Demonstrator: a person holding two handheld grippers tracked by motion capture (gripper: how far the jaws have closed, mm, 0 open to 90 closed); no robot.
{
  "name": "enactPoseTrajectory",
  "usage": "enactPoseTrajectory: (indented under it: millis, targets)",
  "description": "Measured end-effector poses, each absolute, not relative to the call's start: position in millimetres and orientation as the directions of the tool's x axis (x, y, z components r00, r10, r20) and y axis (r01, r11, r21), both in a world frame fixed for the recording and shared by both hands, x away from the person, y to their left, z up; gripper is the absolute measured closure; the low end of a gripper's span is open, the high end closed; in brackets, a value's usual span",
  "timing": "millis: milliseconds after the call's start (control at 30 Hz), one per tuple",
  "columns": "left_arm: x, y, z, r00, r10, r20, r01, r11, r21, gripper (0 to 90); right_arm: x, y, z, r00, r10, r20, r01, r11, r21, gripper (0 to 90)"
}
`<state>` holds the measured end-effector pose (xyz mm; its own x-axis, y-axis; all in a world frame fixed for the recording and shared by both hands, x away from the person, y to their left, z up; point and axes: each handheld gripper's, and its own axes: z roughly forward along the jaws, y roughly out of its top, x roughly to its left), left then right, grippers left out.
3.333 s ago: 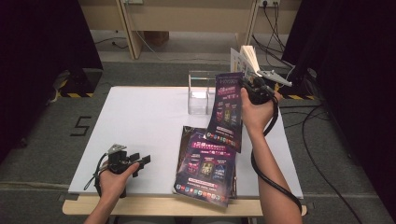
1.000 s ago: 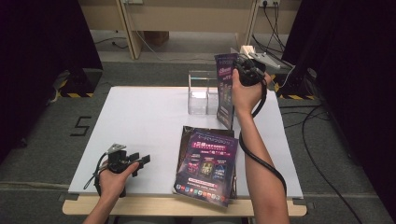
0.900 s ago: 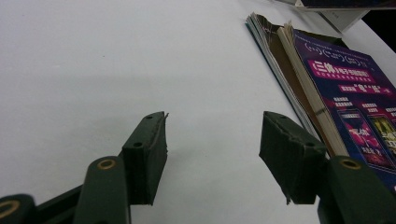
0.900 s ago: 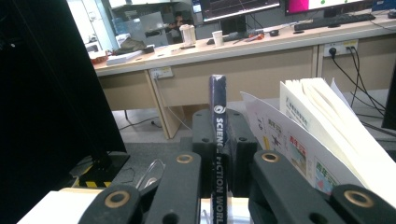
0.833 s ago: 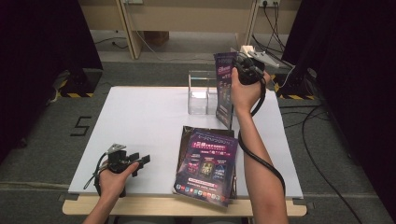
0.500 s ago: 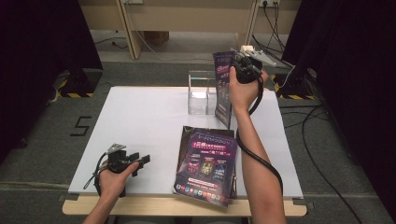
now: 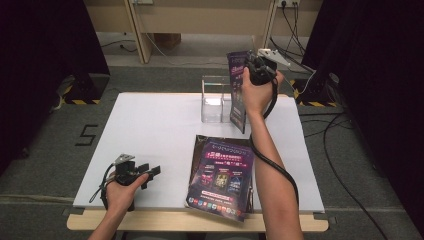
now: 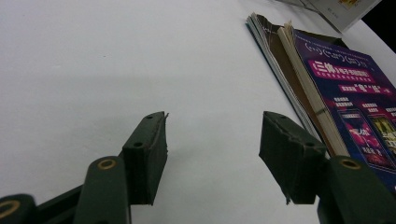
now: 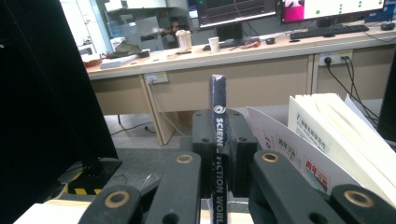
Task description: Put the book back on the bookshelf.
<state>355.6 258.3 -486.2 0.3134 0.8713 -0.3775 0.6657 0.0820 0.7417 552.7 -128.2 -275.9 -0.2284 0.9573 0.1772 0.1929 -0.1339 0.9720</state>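
1. High view: my right gripper (image 7: 254,64) holds a magazine (image 7: 239,90) upright just beside the clear acrylic holder (image 7: 216,98).
2. Left gripper view: my left gripper (image 8: 212,140) gapes, holding nothing, beside the magazine stack (image 8: 327,112).
3. Right gripper view: jaws clamp the magazine's spine.

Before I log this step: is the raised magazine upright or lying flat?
Upright: the magazine hangs on edge, spine clamped in the right gripper.
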Motion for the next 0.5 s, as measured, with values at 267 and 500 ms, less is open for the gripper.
enactPoseTrajectory:
  millis: [267, 500]
  targets:
    - [355.6, 258.7, -486.6, 0.314, 0.872, -0.376, 0.666, 0.08, 0.741, 40.9, 556.2, -126.6, -281.7, -0.228, 0.96, 0.159, 0.167, -0.122, 0.978, 84.4]
    - [354.9, 259.1, -486.9, 0.312, 0.872, -0.376, 0.666, 0.081, 0.741, 40.9, 540.0, -126.2, -286.4, -0.226, 0.969, 0.099, 0.142, -0.068, 0.987, 84.1]
